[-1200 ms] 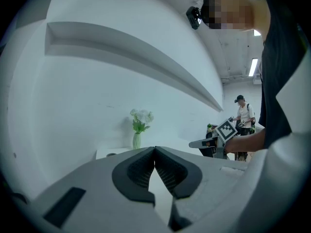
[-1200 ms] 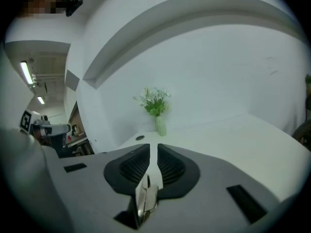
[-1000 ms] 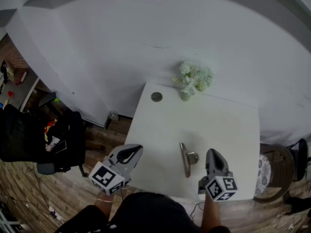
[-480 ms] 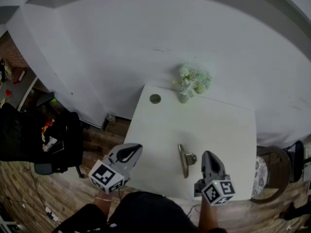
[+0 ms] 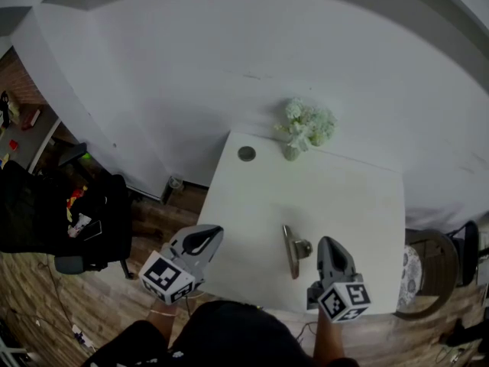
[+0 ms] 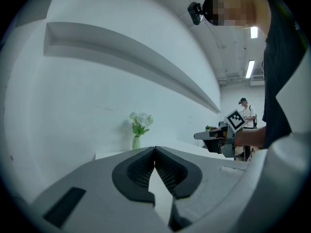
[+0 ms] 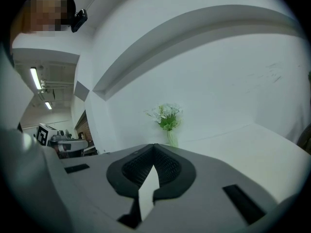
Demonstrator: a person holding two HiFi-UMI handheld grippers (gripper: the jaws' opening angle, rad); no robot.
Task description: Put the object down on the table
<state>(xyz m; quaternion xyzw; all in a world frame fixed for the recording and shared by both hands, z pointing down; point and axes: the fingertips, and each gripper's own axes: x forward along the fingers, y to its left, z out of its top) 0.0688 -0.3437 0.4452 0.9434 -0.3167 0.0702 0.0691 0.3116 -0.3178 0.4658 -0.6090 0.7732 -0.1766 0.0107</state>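
1. Metal object (image 5: 293,251), a slim bar with a small knob on its side: lies flat on the white table (image 5: 351,197), lower centre of the head view, just left of the right gripper's tip. Nothing grips it.
2. Right gripper (image 5: 330,245): lower right of the head view, over the table's near edge, beside the metal object; whether they touch cannot be told. In its own view the jaws (image 7: 154,146) are together at the tips with nothing between them.
3. Left gripper (image 5: 212,234): lower left of the head view, at the table's left edge, well apart from the metal object. In its own view the jaws (image 6: 154,149) meet at the tips, with nothing between the pads.
4. Vase of white flowers (image 5: 304,128): far edge of the table, against the white wall, upper centre of the head view.
5. Small round grey disc (image 5: 246,154): far left corner of the table, left of the vase.
6. Black chair (image 5: 84,220): on the wooden floor, left edge of the head view.
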